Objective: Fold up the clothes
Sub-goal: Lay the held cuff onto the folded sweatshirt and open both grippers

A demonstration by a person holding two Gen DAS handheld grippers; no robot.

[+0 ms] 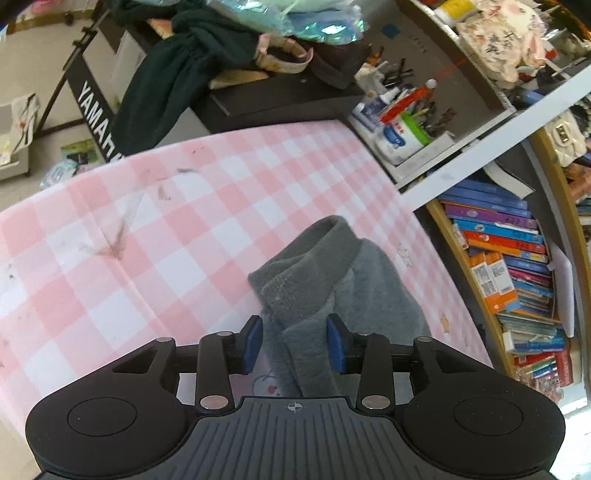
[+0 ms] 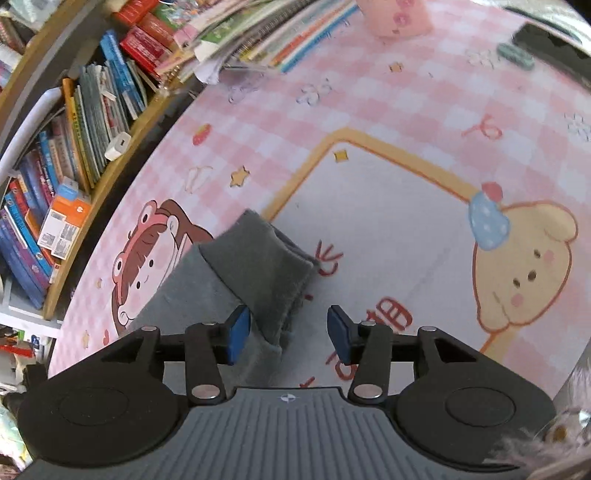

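Note:
A grey fleece garment point(image 1: 317, 280) lies bunched on the pink checked table cover point(image 1: 166, 229), its darker ribbed cuff pointing away from me. My left gripper point(image 1: 294, 345) is open, and the grey cloth runs between its blue pads point(image 1: 253, 345) without being pinched. In the right wrist view the same garment point(image 2: 236, 280) lies on the cartoon desk mat point(image 2: 388, 221), a dark cuff folded over the lighter cloth. My right gripper point(image 2: 289, 334) is open too, with the cloth's edge next to its left pad point(image 2: 238, 334) and bare mat under the right pad.
A dark keyboard stand point(image 1: 96, 110) piled with clothes stands beyond the table's far edge. A box of pens and bottles point(image 1: 402, 122) sits at the far right corner. Bookshelves point(image 1: 509, 266) line the table's side. Stacked books point(image 2: 266, 40) and a pink box point(image 2: 395, 14) rest on the mat's far end.

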